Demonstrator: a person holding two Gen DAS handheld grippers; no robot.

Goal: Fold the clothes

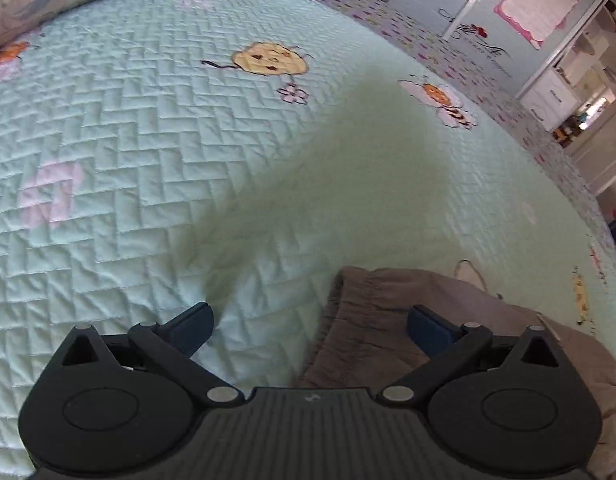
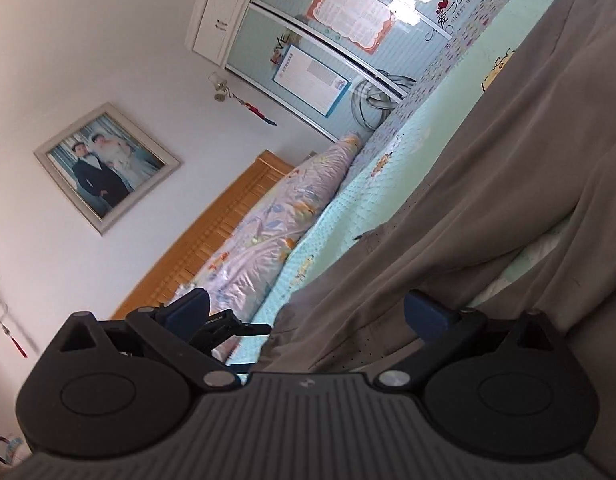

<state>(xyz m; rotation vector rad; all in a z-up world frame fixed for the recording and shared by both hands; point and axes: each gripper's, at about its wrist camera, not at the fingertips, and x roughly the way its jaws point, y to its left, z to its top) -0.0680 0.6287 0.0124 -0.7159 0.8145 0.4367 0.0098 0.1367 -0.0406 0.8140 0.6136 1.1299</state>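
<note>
L gripper level, R gripper tilted; jaws apart, maybe above trousers.

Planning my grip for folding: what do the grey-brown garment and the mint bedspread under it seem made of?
Grey-brown garment: looks like soft matte woven cloth, perhaps cotton; it gathers at an edge and creases loosely. Mint bedspread: quilted, padded fabric, shown by stitched zigzag ridges.

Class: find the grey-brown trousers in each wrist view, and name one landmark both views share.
Left wrist view: grey-brown trousers at bottom right, waistband between the open gripper's fingers.
Right wrist view: trousers fill the right side, stretching to the top right.
Shared landmark: mint quilted bedspread.
</note>
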